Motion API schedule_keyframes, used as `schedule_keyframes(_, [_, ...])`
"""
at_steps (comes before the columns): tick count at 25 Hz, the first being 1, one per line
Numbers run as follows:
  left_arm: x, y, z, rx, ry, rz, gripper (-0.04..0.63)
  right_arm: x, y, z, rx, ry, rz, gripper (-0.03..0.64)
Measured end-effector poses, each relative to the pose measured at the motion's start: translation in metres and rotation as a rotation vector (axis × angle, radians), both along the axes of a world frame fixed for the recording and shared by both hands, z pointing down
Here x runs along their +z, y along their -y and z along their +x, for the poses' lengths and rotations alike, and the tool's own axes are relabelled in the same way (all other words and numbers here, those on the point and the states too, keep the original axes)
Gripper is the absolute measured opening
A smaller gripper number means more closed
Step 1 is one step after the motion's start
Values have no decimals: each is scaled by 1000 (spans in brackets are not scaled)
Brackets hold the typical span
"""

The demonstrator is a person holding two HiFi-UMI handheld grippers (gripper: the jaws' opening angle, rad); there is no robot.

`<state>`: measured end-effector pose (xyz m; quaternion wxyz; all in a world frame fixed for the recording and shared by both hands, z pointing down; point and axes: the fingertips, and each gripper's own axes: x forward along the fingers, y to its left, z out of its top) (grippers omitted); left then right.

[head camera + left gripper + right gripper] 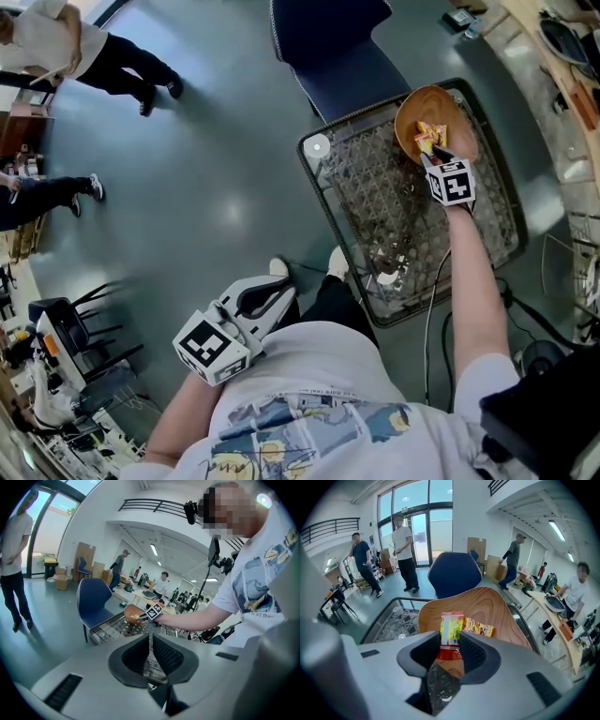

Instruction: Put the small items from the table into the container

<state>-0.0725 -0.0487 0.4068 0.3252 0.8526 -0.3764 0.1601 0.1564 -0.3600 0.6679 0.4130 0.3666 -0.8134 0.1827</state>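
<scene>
A wooden bowl (412, 111) stands at the far right corner of the glass-topped wicker table (375, 211). My right gripper (437, 152) reaches into the bowl (492, 606). A red and yellow snack packet (451, 629) lies flat between its jaws, which flank the packet's edges without visibly squeezing it. A second orange packet (480, 629) rests in the bowl just behind it. Both packets (428, 136) show as a small bright heap in the head view. My left gripper (279, 287) hangs off the table near my body; its pads (151, 639) meet with nothing between them.
A small white round item (319, 145) sits at the table's far left corner and another white item (385, 278) near its front edge. A blue chair (328, 42) stands behind the table. People stand on the grey floor at the left (94, 56).
</scene>
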Motion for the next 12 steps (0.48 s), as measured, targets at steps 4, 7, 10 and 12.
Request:
schedule_keyframes(4, [2, -1, 0, -12, 2, -5, 11, 1, 2, 0, 9, 23, 7, 136])
schedule_keyframes(7, [4, 0, 1, -6, -1, -7, 11, 0, 1, 1, 15, 33, 16, 144])
schedule_keyframes(10, [3, 2, 3, 15, -4, 0, 11, -5, -4, 5, 30, 42, 24, 144])
schedule_keyframes(12, [0, 2, 6, 36, -8, 11, 11, -13, -11, 8, 45, 52, 36, 144])
